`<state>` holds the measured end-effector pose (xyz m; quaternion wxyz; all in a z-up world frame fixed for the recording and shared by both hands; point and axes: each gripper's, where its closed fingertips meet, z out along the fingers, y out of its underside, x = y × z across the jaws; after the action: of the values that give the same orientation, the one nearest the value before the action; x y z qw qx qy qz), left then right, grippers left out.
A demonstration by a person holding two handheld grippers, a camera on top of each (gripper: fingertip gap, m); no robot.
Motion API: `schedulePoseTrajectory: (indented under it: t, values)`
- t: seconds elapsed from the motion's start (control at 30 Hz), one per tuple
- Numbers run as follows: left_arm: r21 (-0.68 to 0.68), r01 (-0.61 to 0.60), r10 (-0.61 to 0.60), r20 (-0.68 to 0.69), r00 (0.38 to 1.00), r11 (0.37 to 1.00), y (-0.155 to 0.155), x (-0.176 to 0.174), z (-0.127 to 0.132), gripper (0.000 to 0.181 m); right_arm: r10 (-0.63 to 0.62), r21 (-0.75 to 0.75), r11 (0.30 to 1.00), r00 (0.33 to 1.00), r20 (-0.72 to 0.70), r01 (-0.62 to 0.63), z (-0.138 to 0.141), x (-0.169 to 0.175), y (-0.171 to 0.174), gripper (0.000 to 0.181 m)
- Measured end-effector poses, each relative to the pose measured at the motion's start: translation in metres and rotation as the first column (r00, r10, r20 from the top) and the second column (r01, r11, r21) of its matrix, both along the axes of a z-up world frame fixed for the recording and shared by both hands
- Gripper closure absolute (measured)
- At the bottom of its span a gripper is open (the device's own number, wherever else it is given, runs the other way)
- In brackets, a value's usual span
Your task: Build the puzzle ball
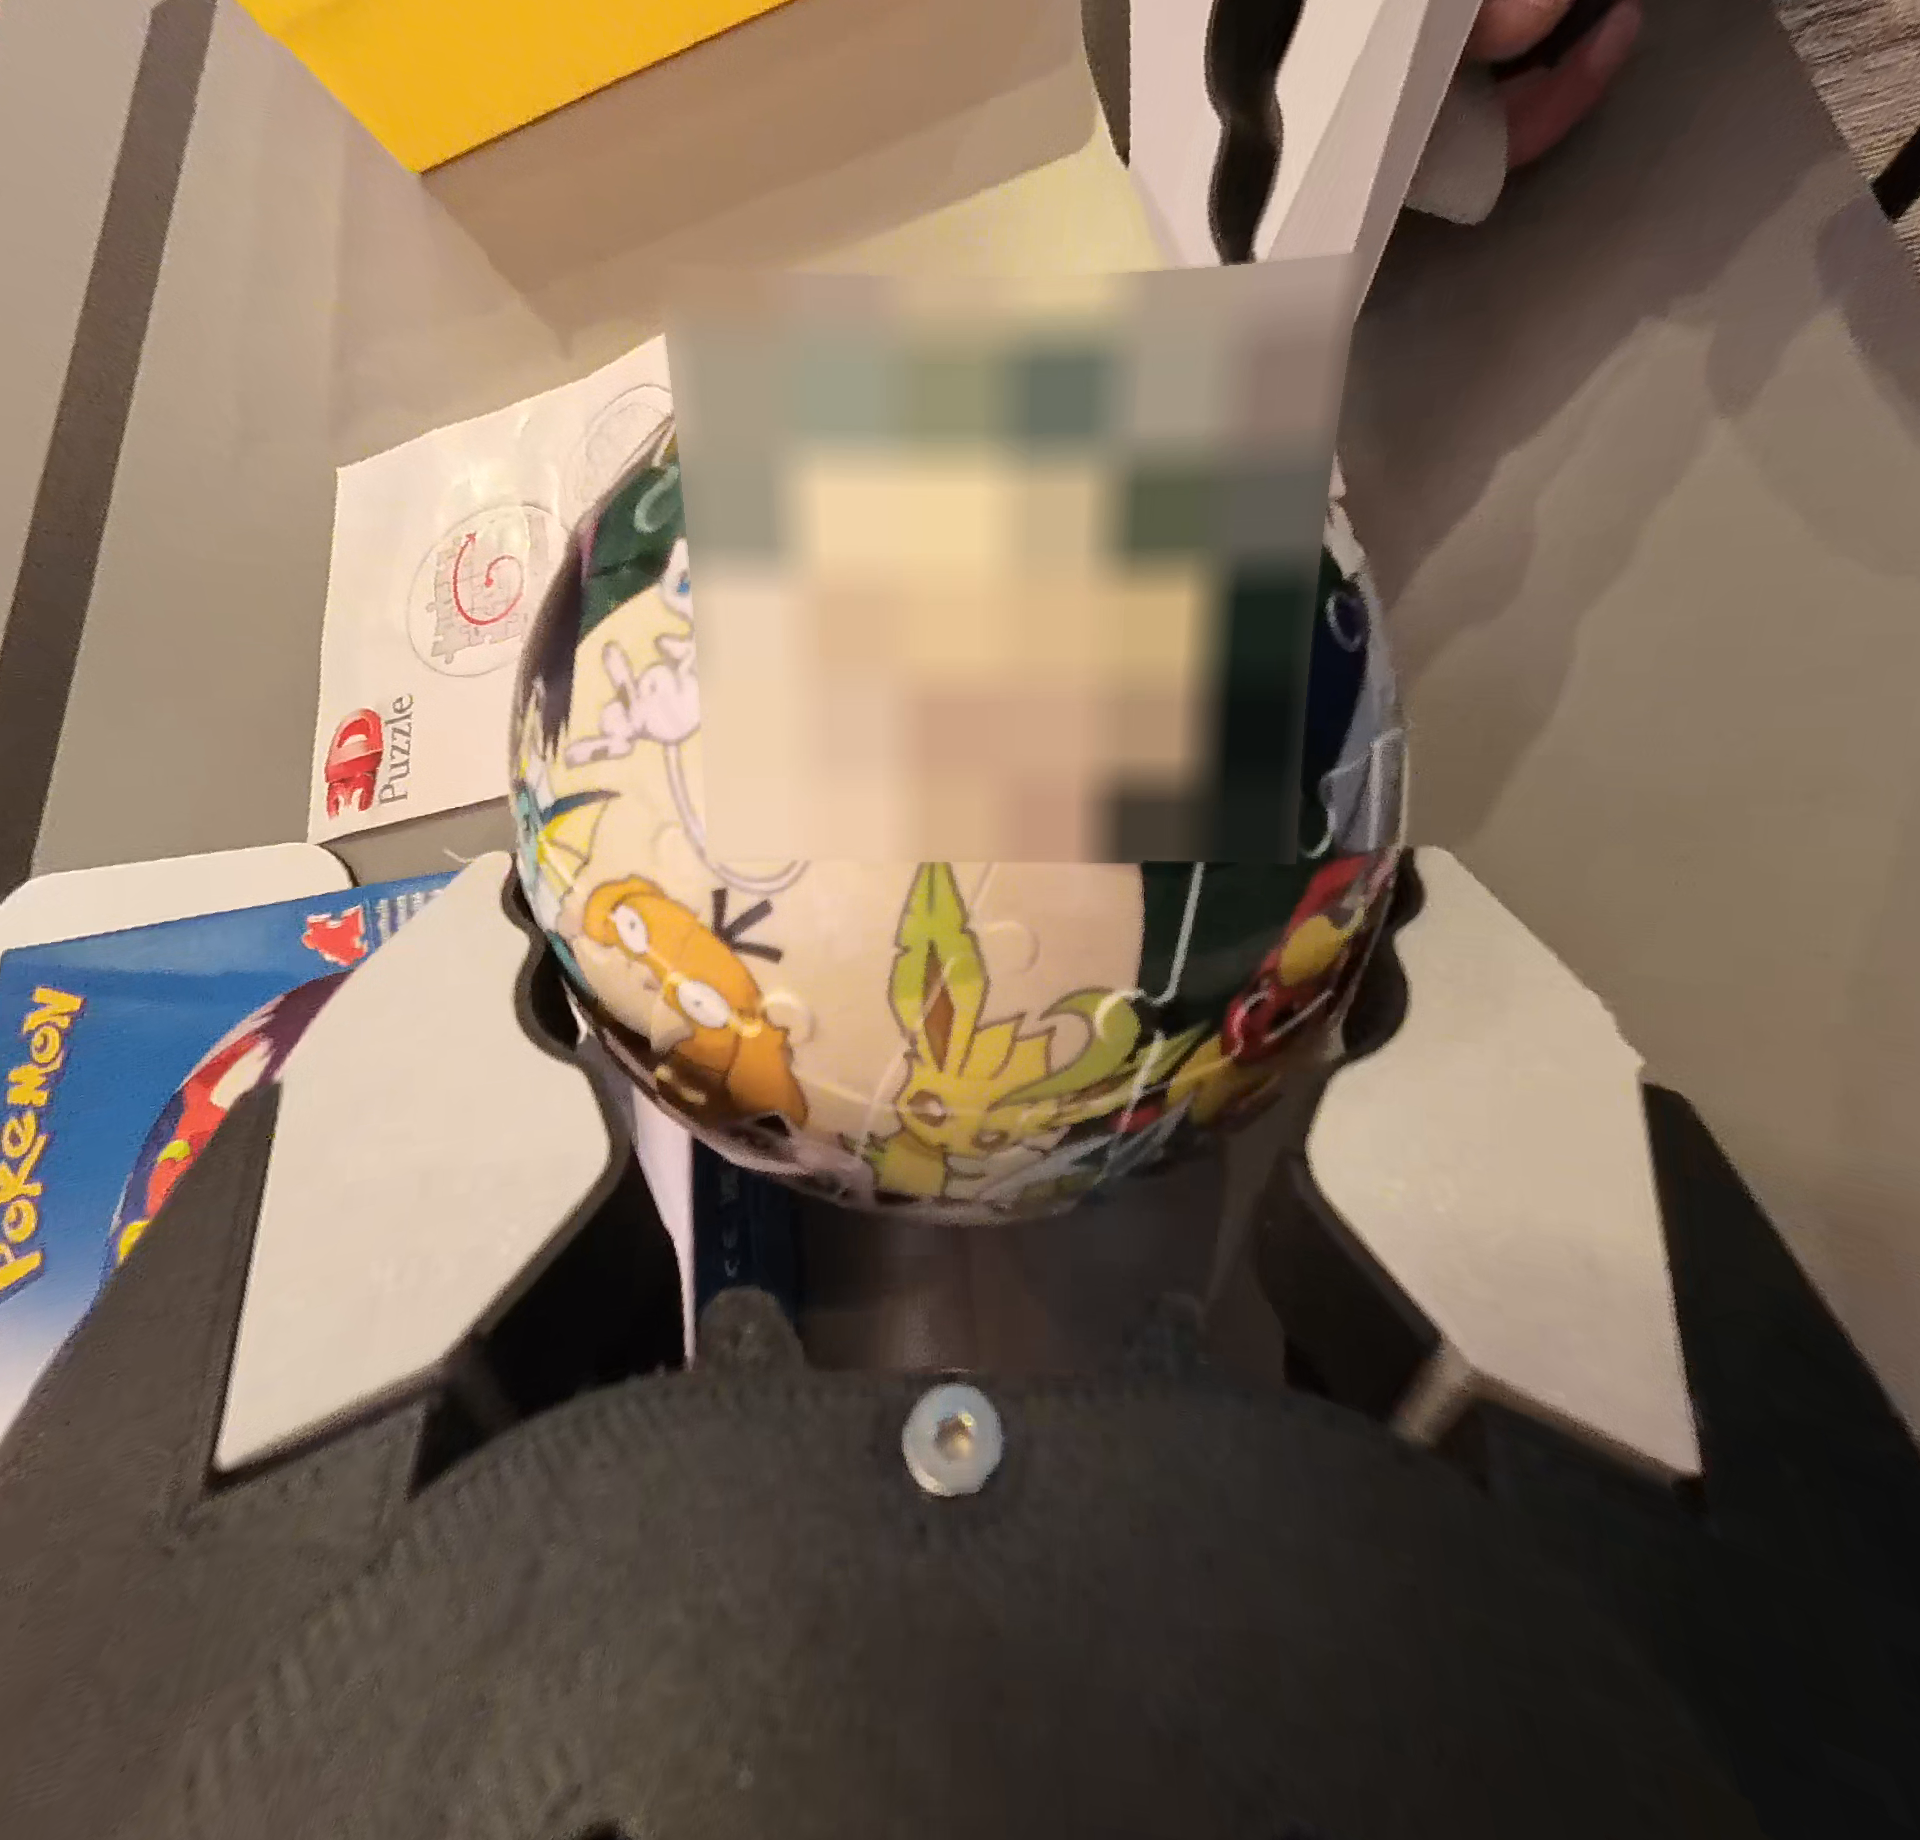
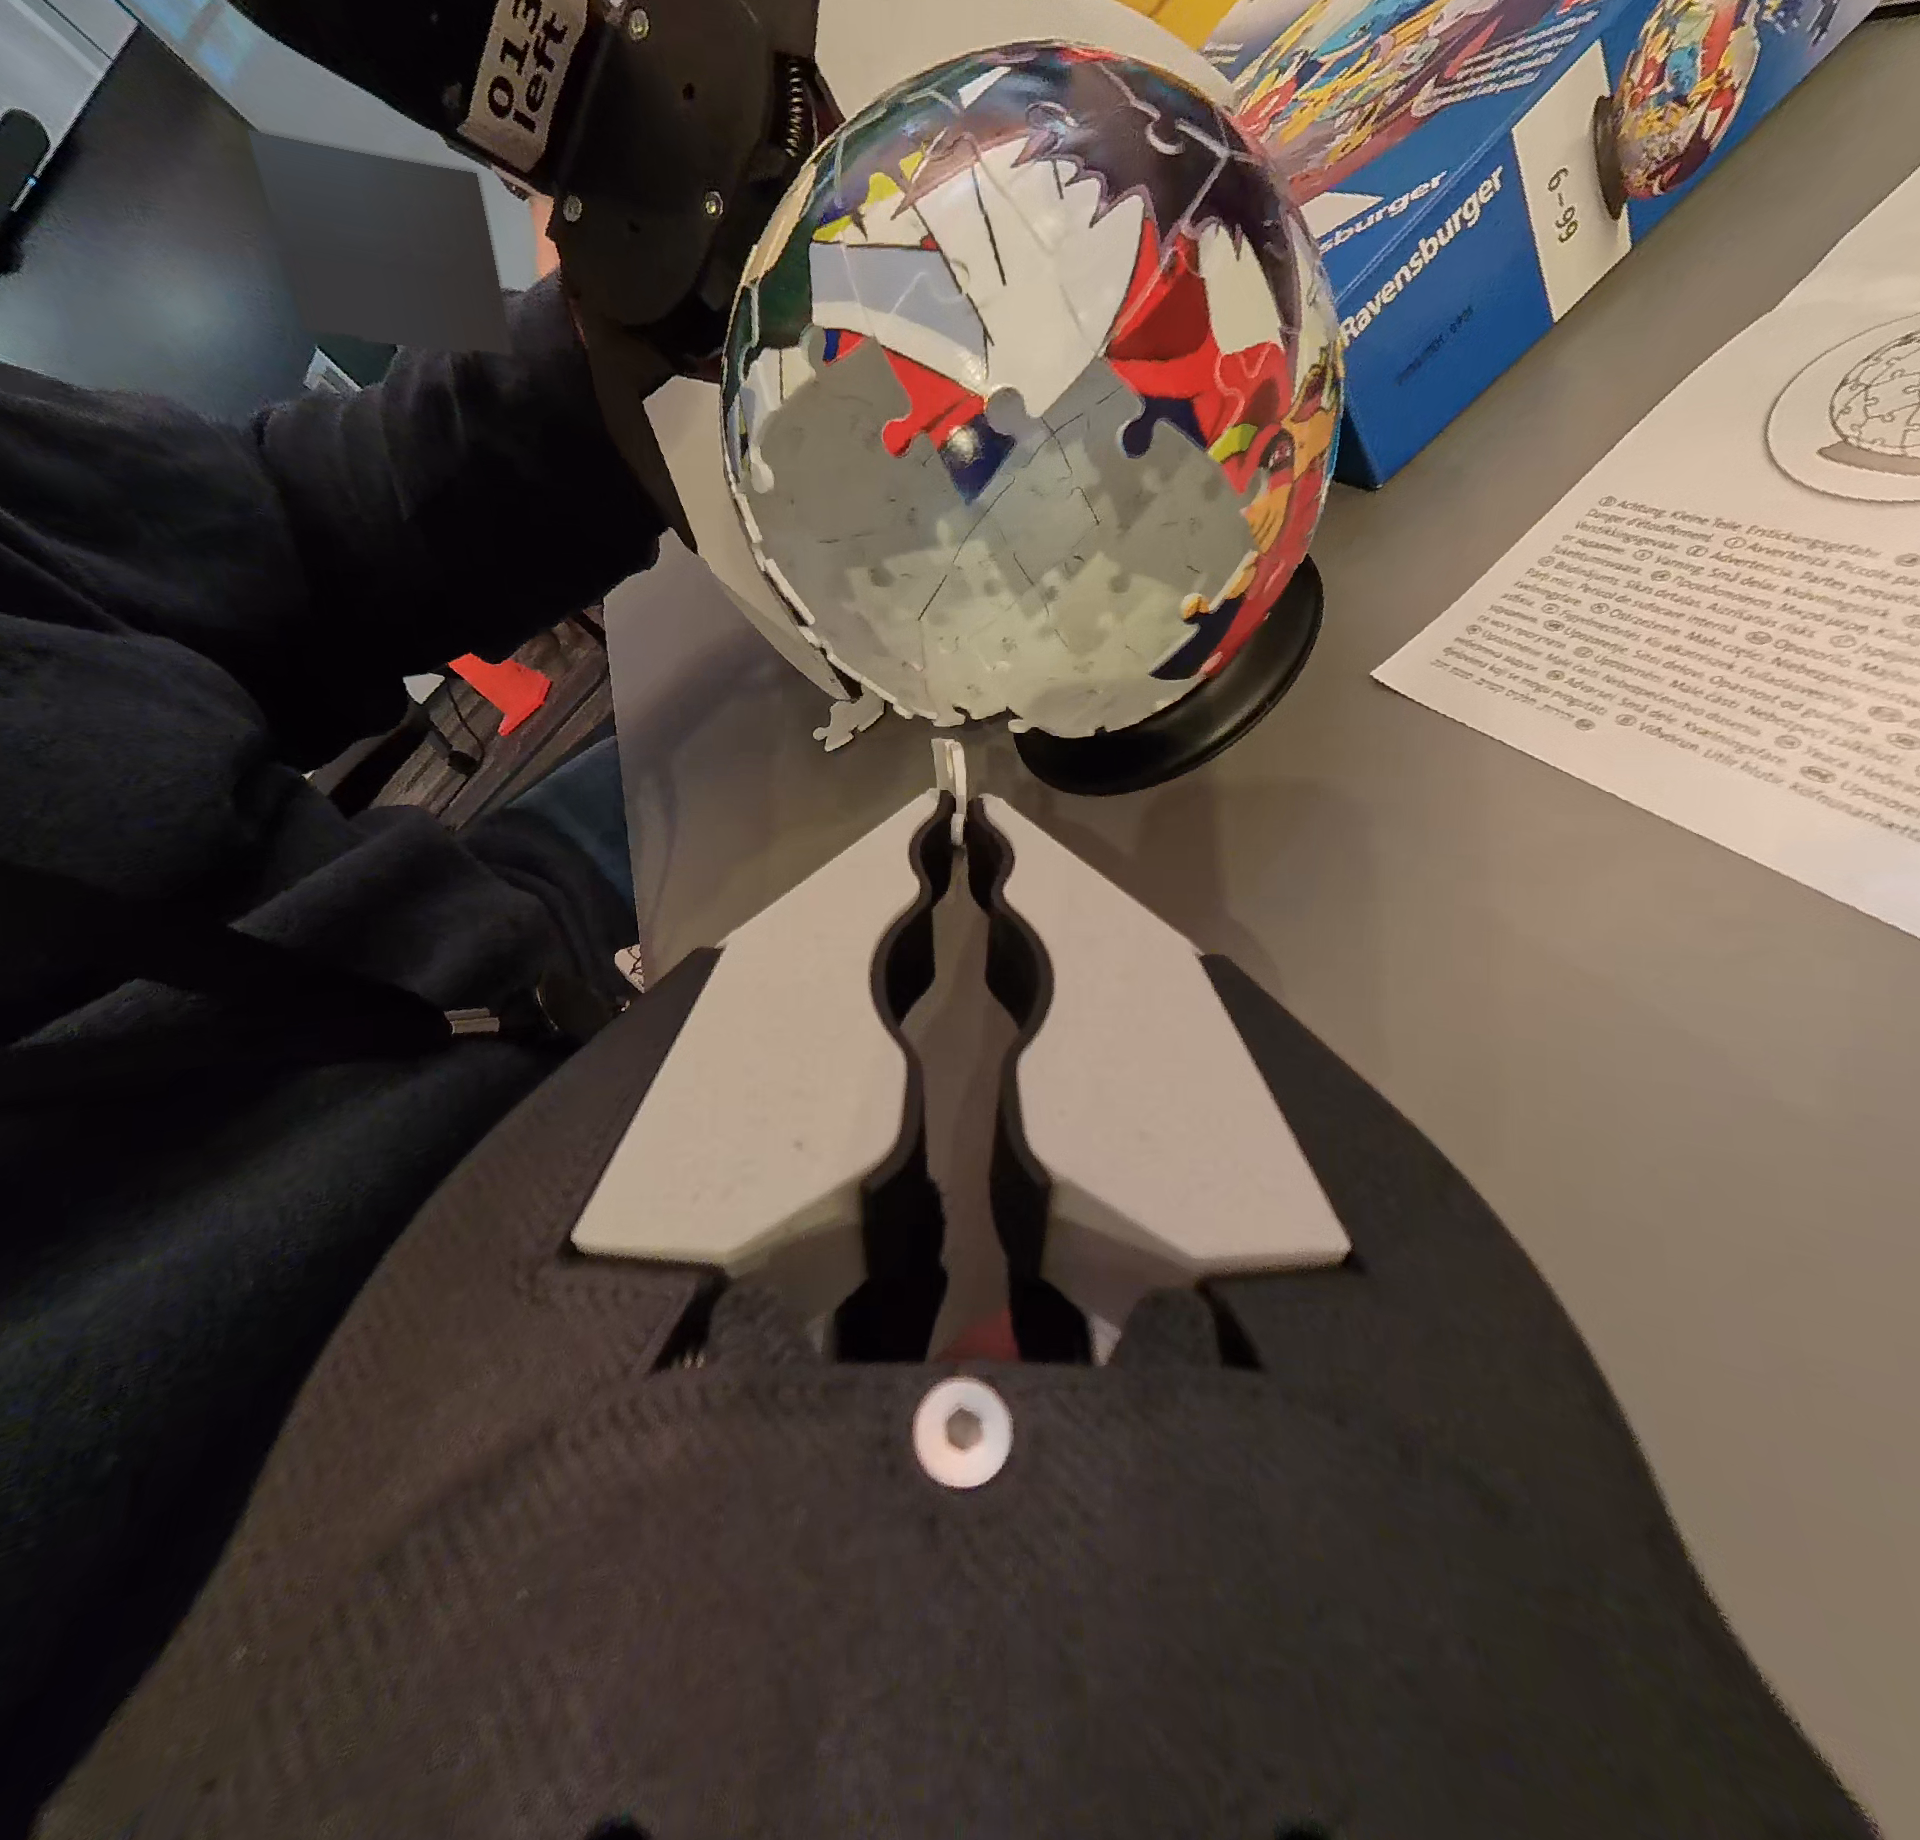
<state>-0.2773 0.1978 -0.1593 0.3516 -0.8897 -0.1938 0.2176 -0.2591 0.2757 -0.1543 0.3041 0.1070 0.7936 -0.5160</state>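
Grey table [image 2: 1455, 1063], left fingers [image 1: 961, 969] clasping puzzle ball [image 1: 935, 1011], right fingers [image 2: 961, 814] pinching white piece [image 2: 951, 767].

A blue printed box [image 2: 1558, 180] is seen lying on the grey counter [image 2: 1455, 959] toward its far edge, with a yellow box [image 1: 623, 55] beyond it. A white printed leaflet [image 2: 1704, 585] is laid flat near the blue box. A person's dark sleeve [image 2: 260, 647] is seen off the counter's edge.
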Motion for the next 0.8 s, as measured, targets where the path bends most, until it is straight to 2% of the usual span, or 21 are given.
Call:
schedulePoseTrajectory:
  t: [0.3,0.8]
  values:
    - [-0.070,-0.010,0.005,-0.067,0.998,0.998,-0.0005,0.0011,0.0037,0.042,-0.007,0.013,1.000,1.000,0.004,0.007,-0.0017,-0.0015,-0.0020,0.181]
    - [-0.032,-0.046,0.043,-0.084,0.996,0.998,-0.0043,-0.0021,0.0032,0.042,0.004,0.017,1.000,1.000,-0.013,-0.004,-0.0030,0.0011,-0.0014,0.181]
